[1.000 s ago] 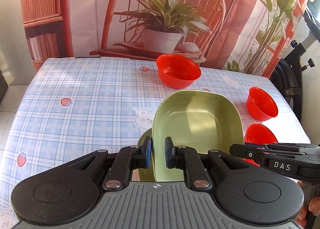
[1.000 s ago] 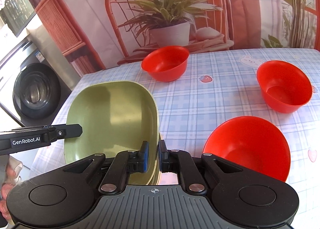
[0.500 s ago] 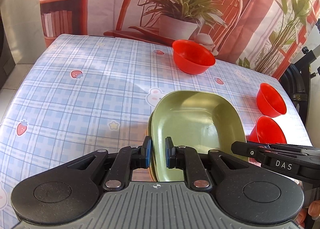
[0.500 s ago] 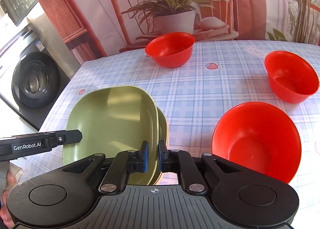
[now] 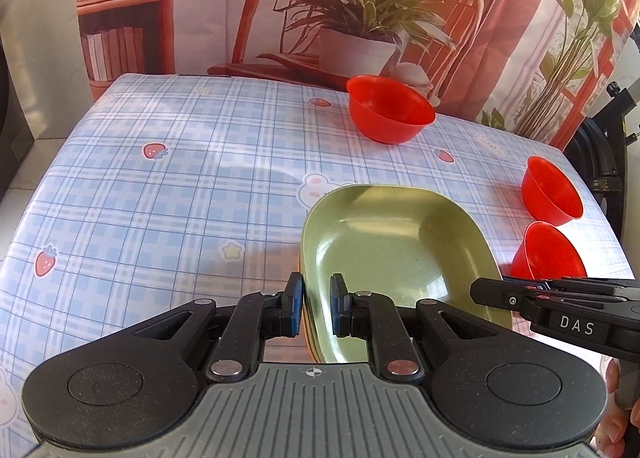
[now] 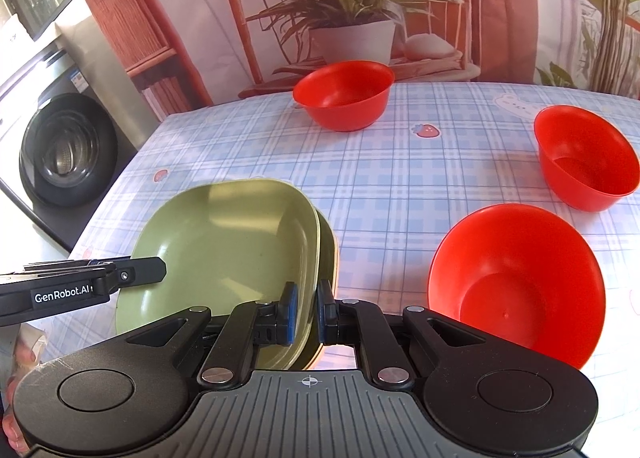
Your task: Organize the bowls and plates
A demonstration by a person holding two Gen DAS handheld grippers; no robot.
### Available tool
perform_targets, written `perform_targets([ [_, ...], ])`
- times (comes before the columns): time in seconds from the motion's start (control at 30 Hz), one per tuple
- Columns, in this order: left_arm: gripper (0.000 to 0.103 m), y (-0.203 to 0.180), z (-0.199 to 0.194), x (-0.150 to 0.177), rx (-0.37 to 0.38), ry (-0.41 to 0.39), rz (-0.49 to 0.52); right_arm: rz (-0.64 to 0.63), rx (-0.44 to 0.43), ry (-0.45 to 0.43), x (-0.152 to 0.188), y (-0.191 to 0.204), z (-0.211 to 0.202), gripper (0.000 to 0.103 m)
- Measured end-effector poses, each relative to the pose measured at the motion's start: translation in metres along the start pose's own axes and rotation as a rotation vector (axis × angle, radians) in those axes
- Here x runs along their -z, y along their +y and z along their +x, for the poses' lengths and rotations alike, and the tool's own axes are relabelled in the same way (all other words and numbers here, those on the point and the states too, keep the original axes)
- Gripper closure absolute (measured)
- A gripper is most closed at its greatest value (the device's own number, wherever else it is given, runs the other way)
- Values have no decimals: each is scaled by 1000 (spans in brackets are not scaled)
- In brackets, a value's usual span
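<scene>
A green square plate [image 5: 396,250] rests on a stack of plates on the checked tablecloth; it also shows in the right wrist view [image 6: 228,258]. My left gripper [image 5: 316,308] straddles its left rim, with the jaws slightly parted around the rim. My right gripper [image 6: 306,312] straddles the right rim of the stack the same way. Three red bowls stand on the table: one at the back [image 6: 344,94], one at the right [image 6: 584,158], one near the right gripper [image 6: 516,282].
The tablecloth [image 5: 160,194] stretches to the left of the stack. A printed backdrop with a chair and plant hangs behind the table. A washing machine [image 6: 68,150] stands off the table's left side. A black stand [image 5: 608,146] is beyond the right edge.
The green plate has come down from a tilt onto the stack. Both grippers' jaws have parted slightly around its rims.
</scene>
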State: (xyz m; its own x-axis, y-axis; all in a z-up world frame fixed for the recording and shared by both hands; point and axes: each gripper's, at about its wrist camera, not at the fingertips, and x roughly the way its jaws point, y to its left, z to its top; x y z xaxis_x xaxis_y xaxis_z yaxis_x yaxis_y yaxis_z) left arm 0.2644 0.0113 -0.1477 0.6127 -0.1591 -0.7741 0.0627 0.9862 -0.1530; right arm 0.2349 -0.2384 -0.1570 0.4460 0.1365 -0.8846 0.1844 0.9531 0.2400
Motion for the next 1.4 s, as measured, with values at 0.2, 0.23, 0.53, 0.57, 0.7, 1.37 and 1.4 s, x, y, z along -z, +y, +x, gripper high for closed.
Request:
perform_targets([
  [0.2,88,-1,4,-1,-5,0,14,-11,18,-8,0,0,-1,94],
  [0.23,87,1,4,-1,-1,0,9,-11,24,-7,0,-1,-1,94],
  [0.53,87,4,4,3,-12,1,-2,-16,31,4,3,-3,4,93],
  [0.57,87,4,4,3,-14,-1,-2,-17,32,5,4,-3,4,93],
  [0.7,87,4,4,4,-18,1,-7,-16,32,4,5,-3,5,93],
  [1.37,87,1,0,6,11,-14,-4,-70,51,-60,4,-1,-4,100],
  [1.4,87,1,0,6,9,-13,-2,-71,51,-59,4,-2,-4,100],
])
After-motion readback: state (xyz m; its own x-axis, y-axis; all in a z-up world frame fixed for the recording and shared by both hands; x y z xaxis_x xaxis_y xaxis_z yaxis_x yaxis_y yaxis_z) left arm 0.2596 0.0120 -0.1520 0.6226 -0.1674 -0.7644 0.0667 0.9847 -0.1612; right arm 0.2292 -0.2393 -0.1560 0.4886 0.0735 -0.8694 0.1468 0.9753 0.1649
